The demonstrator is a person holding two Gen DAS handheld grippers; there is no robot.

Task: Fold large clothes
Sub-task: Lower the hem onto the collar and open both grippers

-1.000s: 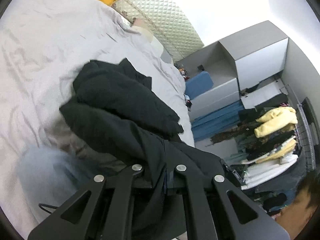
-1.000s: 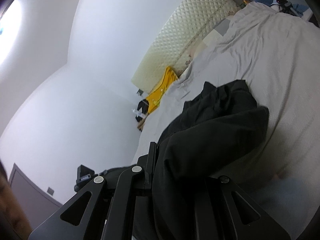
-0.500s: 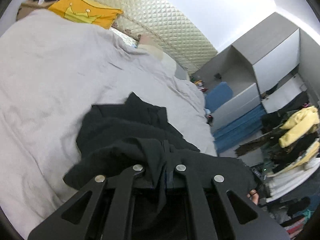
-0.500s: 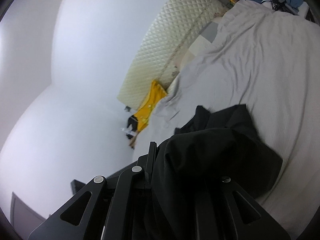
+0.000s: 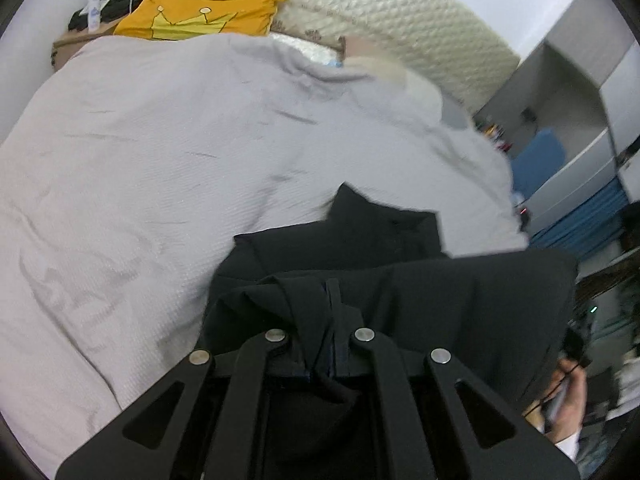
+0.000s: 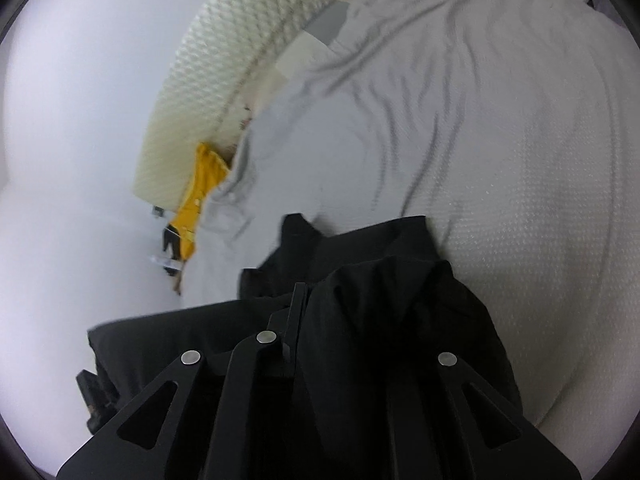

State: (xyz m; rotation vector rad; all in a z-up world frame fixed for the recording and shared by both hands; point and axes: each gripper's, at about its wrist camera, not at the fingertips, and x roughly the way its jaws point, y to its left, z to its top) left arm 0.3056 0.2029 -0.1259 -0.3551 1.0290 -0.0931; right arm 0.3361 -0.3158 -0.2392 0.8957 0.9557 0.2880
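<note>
A large black garment (image 5: 384, 248) hangs from both grippers over the grey bed cover (image 5: 160, 152), its far end still resting on the bed. My left gripper (image 5: 320, 328) is shut on a bunched edge of the garment. In the right wrist view the same black garment (image 6: 384, 280) drapes over my right gripper (image 6: 316, 320), which is shut on it; its right finger is hidden under the cloth. The bed cover (image 6: 480, 120) lies beyond.
A yellow crown cushion (image 5: 200, 20) and a quilted cream headboard (image 5: 400, 12) are at the bed's far end. Grey cabinets (image 5: 580, 92) and blue items stand on the right. A white wall (image 6: 80, 120) is left of the bed.
Both grippers have lifted and drawn the black garment back toward me; less of it lies on the bed, and both views have swung up toward the headboard.
</note>
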